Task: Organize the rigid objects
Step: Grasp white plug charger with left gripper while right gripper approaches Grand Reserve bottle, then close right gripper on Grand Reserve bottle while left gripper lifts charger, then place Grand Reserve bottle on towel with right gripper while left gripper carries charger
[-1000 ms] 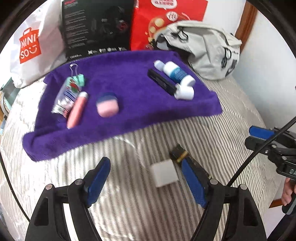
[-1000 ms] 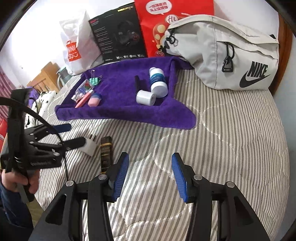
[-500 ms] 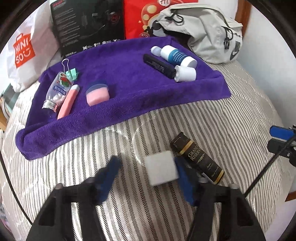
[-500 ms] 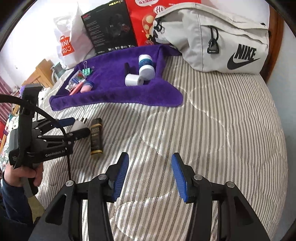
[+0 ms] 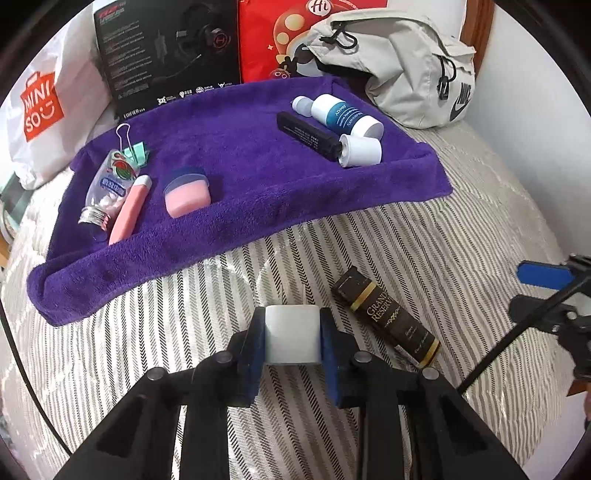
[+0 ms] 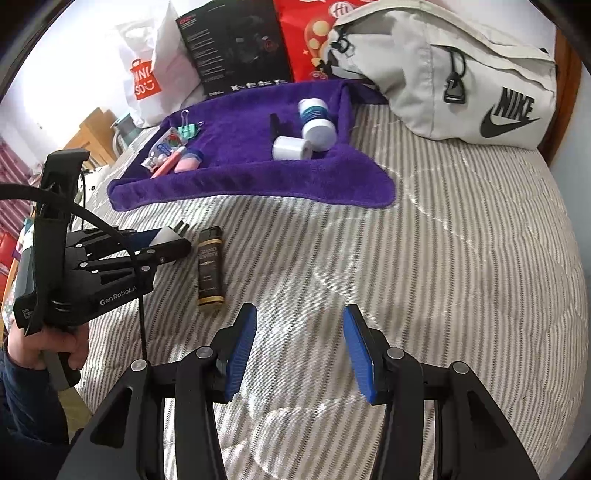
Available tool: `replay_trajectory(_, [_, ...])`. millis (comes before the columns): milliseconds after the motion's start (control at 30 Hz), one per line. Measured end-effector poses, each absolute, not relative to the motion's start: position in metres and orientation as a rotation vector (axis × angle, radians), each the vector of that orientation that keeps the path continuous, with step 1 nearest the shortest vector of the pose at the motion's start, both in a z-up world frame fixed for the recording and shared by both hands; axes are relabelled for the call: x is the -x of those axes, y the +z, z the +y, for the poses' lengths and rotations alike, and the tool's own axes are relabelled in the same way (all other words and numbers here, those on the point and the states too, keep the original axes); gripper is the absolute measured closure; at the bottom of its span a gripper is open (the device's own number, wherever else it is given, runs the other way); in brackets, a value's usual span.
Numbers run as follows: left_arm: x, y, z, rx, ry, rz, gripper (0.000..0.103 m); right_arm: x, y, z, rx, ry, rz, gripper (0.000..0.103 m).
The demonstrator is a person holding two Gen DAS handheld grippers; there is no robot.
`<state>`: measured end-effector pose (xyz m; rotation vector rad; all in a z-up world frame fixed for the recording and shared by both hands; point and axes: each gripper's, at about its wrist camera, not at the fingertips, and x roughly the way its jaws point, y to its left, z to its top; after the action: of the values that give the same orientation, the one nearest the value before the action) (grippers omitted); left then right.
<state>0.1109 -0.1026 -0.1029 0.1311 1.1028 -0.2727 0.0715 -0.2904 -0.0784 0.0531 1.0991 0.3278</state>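
My left gripper [image 5: 291,334] is shut on a white plug adapter [image 5: 292,332], whose prongs point away over the striped bedspread; the right wrist view shows the same adapter [image 6: 164,235] between those fingers. Just right of it lies a black and gold box [image 5: 386,315] [image 6: 210,271]. A purple towel [image 5: 251,206] beyond holds a small bottle [image 5: 109,188], a pink tube [image 5: 131,210], a pink jar [image 5: 187,192], a binder clip [image 5: 135,151], a black stick [image 5: 308,136], a blue and white bottle [image 5: 341,114] and a white cylinder [image 5: 360,150]. My right gripper [image 6: 299,350] hangs open over bare bedspread.
A grey Nike bag [image 6: 461,70], a red bag [image 5: 280,33], a black headphone box [image 5: 170,55] and a white Miniso bag [image 5: 40,107] line the back. A white wall [image 5: 535,122] bounds the bed on the right. A hand [image 6: 44,347] holds the left gripper's handle.
My left gripper moved forward around the white adapter and shut on it. The right gripper pulled back a little and stayed open.
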Motion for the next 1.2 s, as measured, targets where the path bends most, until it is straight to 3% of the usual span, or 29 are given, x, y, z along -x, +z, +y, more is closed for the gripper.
replay_trajectory(467, [-0.104,-0.098,-0.016,-0.081,-0.098,1.115,0.077,-0.088,-0.099,-0.208,0.054,0.493,1.062,0.055])
replay_trajectory(833, [-0.101,-0.098,-0.008,-0.069,-0.094,1.103,0.077,-0.087,-0.111,-0.186,0.242,0.468,0.982,0.058])
replay_trajectory(867, [-0.102,-0.098,-0.008,-0.064,-0.096,1.102,0.077,-0.087,-0.111,-0.188,0.242,0.475,0.980,0.060])
replay_trajectory(900, [-0.101,-0.098,-0.007,-0.061,-0.098,1.101,0.077,-0.088,-0.110,-0.189,0.251,0.472,0.979,0.076])
replay_trajectory(933, [-0.100,-0.098,-0.007,-0.063,-0.100,1.101,0.077,-0.089,-0.109,-0.192,0.244,0.463,0.987,0.080])
replay_trajectory(1200, [-0.099,-0.098,-0.009,-0.075,-0.087,1.091,0.077,-0.085,-0.110,-0.191,0.265,0.438,0.990,0.080])
